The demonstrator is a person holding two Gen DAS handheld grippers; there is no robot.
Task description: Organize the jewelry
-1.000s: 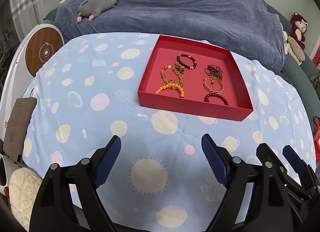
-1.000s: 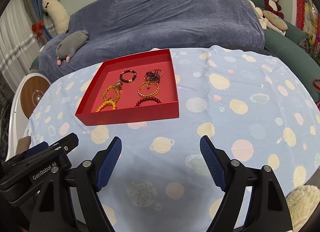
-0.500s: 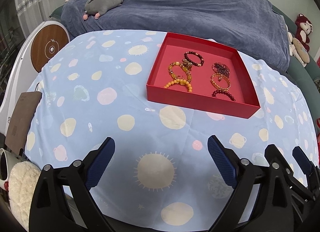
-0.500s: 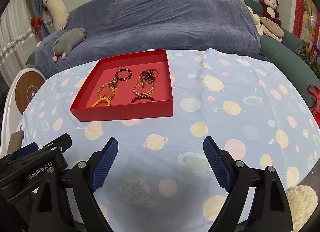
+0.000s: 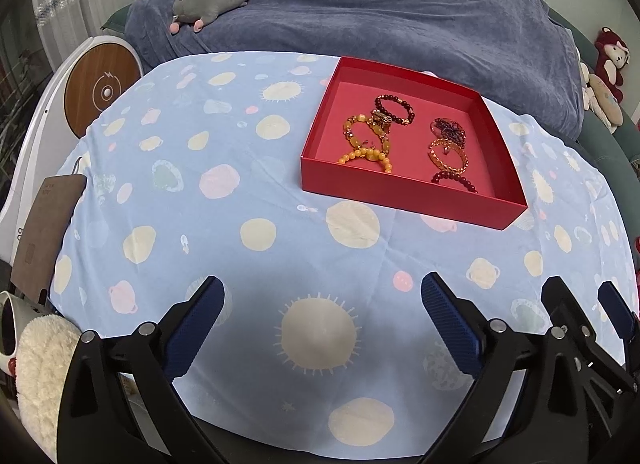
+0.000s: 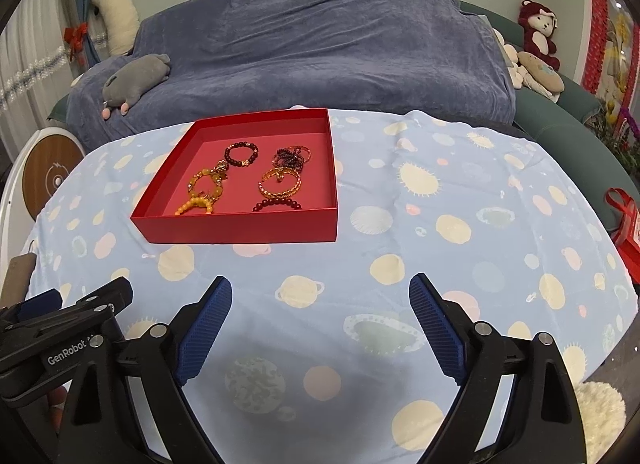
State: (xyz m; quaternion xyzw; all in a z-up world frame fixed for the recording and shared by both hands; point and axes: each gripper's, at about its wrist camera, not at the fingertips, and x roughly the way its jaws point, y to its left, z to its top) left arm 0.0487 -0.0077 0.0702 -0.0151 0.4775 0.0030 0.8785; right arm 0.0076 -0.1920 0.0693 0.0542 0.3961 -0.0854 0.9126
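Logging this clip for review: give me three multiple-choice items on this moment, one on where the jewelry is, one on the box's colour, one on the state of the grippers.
1. Where do the bracelets lie?
A. Inside the box
B. On the cloth beside it
C. On the sofa

2. What colour is the box?
A. Blue
B. Red
C. White

3. How do the two grippers stand?
A. Both shut on bracelets
B. One open, one shut
C. Both open and empty

Answers:
1 A: the bracelets all sit within the walls of the box.
2 B: its walls and floor are red.
3 C: the left gripper and the right gripper show wide gaps, with only the tablecloth between the fingers.
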